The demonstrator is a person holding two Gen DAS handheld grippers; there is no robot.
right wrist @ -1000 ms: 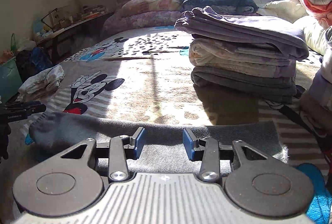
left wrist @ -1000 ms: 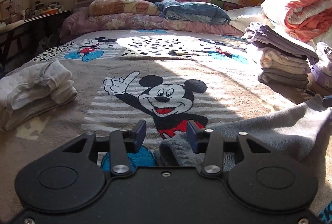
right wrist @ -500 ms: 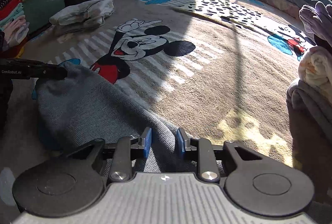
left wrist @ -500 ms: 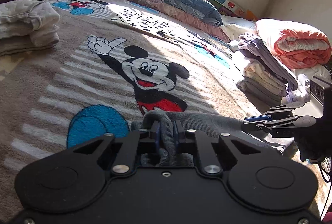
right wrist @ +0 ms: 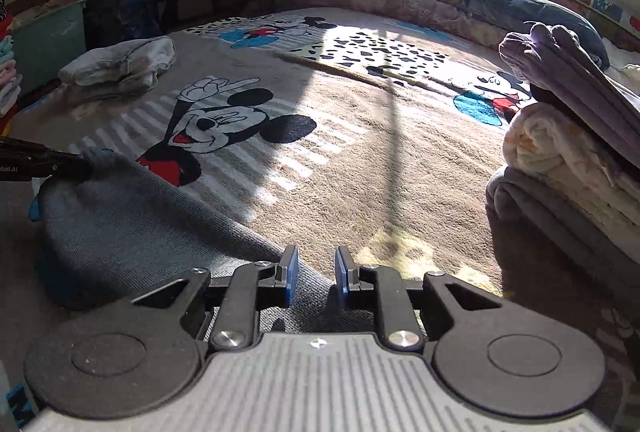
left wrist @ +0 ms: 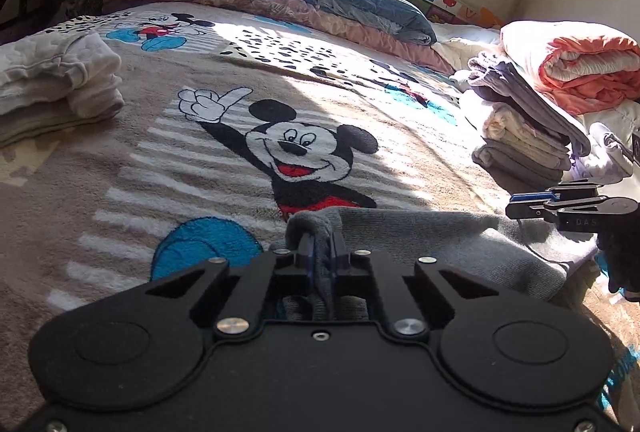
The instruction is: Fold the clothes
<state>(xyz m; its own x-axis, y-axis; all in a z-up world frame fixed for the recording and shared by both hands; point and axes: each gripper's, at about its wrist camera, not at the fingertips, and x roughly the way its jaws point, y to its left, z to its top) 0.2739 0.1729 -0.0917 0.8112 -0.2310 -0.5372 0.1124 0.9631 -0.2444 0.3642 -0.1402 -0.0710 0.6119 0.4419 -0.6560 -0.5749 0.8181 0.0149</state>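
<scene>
Our left gripper (left wrist: 322, 252) is clamped tight on a bunched corner of the grey garment (left wrist: 440, 240), the cloth pinched up between the pads and lifted a little off the blanket (left wrist: 200, 167); our right gripper (right wrist: 313, 274) stands with a narrow gap between its blue pads (right wrist: 291, 274), the grey knit running under and between them, and we cannot tell whether it grips the cloth or only straddles it; in the left view the right gripper shows side-on at the garment's far edge, which does not settle it either.

Outward from the tools, the garment lies across the near edge of the bed as a long band stretched between our two grippers, part flat, part humped; how many layers it already has we cannot tell, so it may be partway folded or only spread for folding.

Beyond it the blanket is bare in the middle; to the right stands a neat stack (right wrist: 572, 151) of folded pieces, purple on cream on grey; to the left lies a looser white bundle (left wrist: 56, 79).

So we judge the job well along but not done: several pieces lie folded, and this grey one is in hand and wants folding down and joining a pile.
</scene>
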